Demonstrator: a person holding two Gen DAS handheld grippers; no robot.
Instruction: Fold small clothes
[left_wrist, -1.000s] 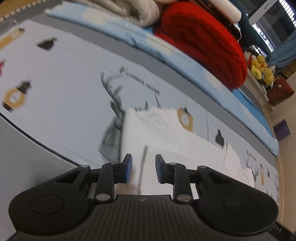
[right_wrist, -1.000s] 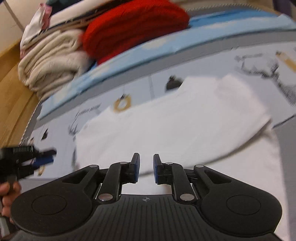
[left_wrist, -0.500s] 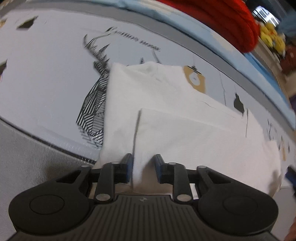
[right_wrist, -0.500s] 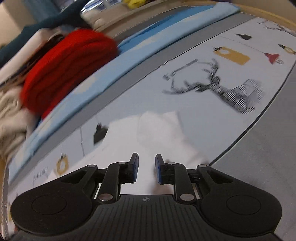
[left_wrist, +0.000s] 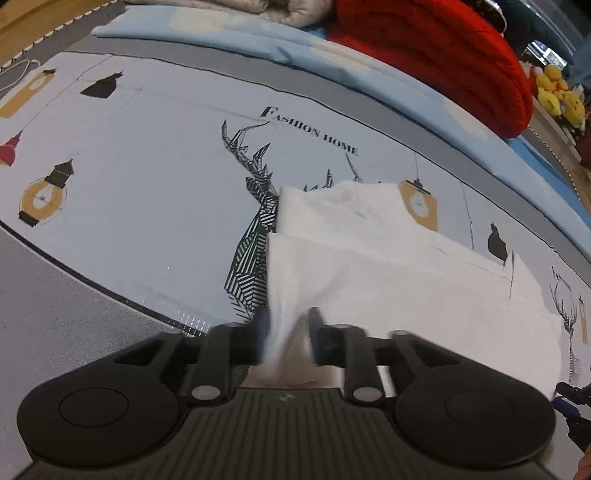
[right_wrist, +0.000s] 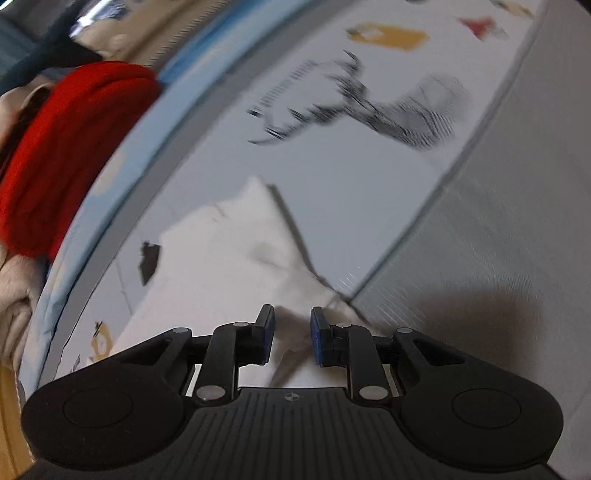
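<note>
"FASHION HOME" printed on bedsheet (left_wrist: 147, 192), above deer drawing (left_wrist: 255, 236).

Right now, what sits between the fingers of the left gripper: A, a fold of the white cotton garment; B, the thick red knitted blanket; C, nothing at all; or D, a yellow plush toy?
A: in the left wrist view a bunched fold of the white cotton garment rises between the fingers of the left gripper, whose jaws are opening.

A home bedroom: printed bedsheet (left_wrist: 147, 177), folded blankets (left_wrist: 436, 55), plush toys (left_wrist: 557, 96).
</note>
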